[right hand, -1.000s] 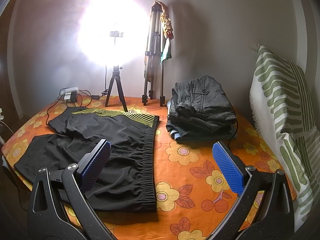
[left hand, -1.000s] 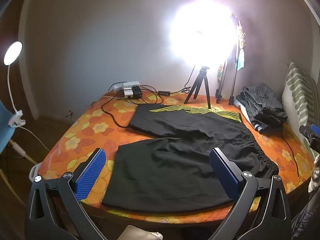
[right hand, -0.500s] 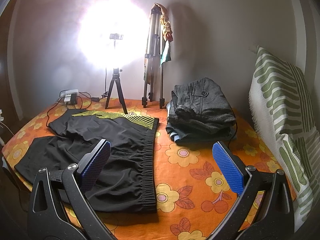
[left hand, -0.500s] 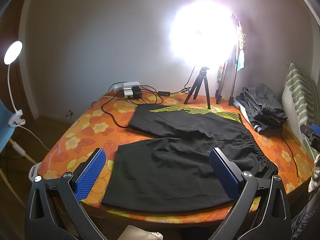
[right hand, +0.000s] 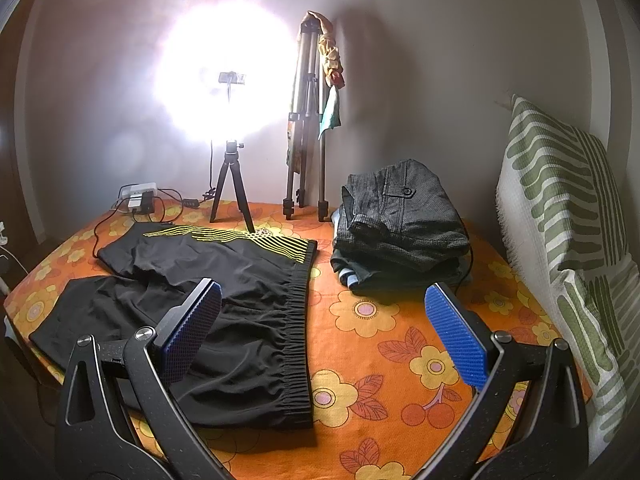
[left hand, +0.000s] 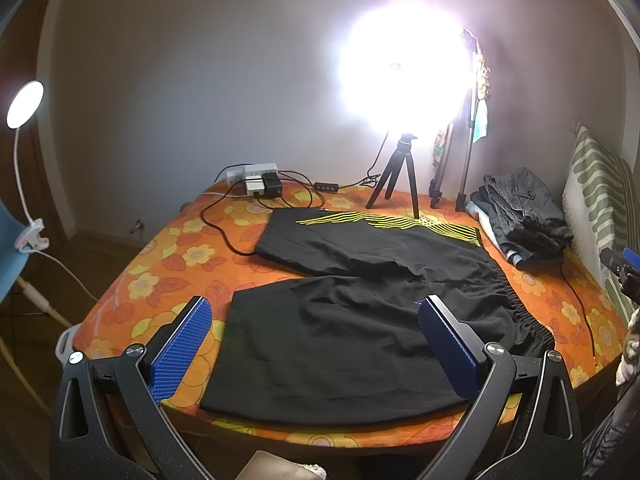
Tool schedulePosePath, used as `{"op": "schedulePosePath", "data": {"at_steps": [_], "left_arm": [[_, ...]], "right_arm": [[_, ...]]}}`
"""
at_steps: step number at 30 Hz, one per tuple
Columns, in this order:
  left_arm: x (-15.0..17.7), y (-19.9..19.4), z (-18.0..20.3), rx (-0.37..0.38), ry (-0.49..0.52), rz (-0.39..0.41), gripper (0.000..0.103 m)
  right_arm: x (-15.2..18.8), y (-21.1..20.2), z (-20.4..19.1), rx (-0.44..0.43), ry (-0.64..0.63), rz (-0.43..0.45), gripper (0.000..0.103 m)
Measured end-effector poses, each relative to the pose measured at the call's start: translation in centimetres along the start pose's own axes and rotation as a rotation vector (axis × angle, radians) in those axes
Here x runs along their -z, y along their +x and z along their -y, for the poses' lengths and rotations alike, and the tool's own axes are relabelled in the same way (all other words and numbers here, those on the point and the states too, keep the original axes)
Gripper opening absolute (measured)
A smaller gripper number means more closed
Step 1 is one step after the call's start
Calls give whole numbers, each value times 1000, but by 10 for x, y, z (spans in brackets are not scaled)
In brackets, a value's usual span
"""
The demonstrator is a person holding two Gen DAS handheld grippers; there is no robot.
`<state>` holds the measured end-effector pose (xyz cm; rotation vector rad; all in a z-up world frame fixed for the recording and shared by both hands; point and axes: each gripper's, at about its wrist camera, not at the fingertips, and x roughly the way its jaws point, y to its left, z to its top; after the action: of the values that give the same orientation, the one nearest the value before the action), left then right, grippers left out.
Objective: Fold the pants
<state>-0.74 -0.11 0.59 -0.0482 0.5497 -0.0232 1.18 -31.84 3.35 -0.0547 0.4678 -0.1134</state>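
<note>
While both grippers hang over the bed's near edge, the pants (left hand: 360,320) lie flat and unfolded on the floral sheet (right hand: 384,344), waistband (right hand: 298,320) toward the pillow (right hand: 568,216). Left gripper (left hand: 314,344) and right gripper (right hand: 326,332) are each spread wide, holding nothing. Glare from the lamp (left hand: 402,76) washes out its head. A folded pile (right hand: 400,232) hides its lower garments; the pants' near hem is partly covered by the left gripper.

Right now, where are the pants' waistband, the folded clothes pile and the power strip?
waistband (right hand: 298,320), right wrist view, middle of elastic band
folded clothes pile (right hand: 404,216), right wrist view, top grey garment
power strip (left hand: 252,170), left wrist view, white body
</note>
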Motion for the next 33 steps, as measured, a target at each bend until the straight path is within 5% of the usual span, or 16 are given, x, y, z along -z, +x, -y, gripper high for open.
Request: {"op": "schedulePosePath", "data": {"at_steps": [17, 25, 33], "left_arm": [[3, 14, 0, 9, 12, -47, 102], [1, 37, -22, 29, -24, -104, 81], [-11, 68, -40, 89, -85, -170, 69]], "right_arm": [[-1, 25, 11, -92, 23, -44, 103], [-7, 64, 18, -191, 38, -131, 102], [-19, 96, 5, -255, -19, -163, 90]]}}
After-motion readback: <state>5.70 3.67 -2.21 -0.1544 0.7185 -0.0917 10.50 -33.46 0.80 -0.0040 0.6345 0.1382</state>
